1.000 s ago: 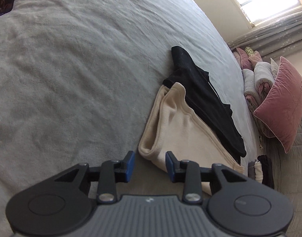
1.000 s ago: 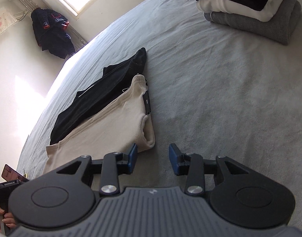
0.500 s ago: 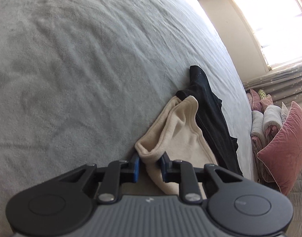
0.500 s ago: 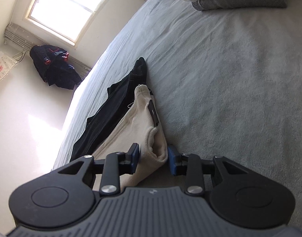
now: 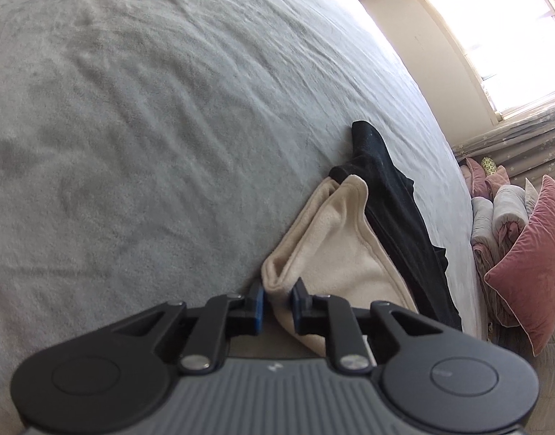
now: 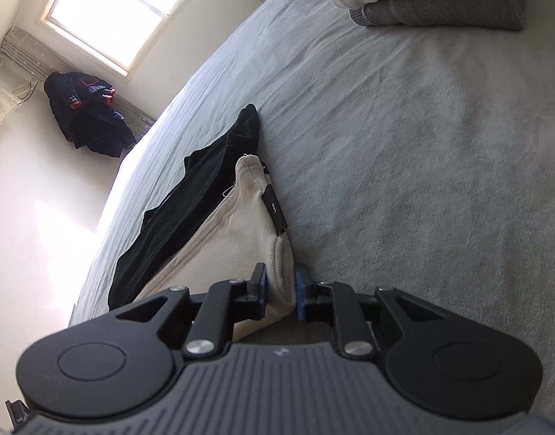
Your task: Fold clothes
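On a grey bed (image 5: 168,127), a cream fleece garment (image 5: 335,253) lies in a long strip beside a black garment (image 5: 393,195). Our left gripper (image 5: 276,302) has its jaws clamped on one end corner of the cream piece; our right gripper (image 6: 280,291) pinches the opposite end. We judge a fold is in hand: next, both ends need lifting together. The garment's middle is hidden behind the grippers. A folded stack (image 6: 440,3) sits beyond, cut off.

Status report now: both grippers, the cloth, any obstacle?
Left gripper shut on beige garment. Right gripper shut on its other corner. Black garment lies alongside, touching.
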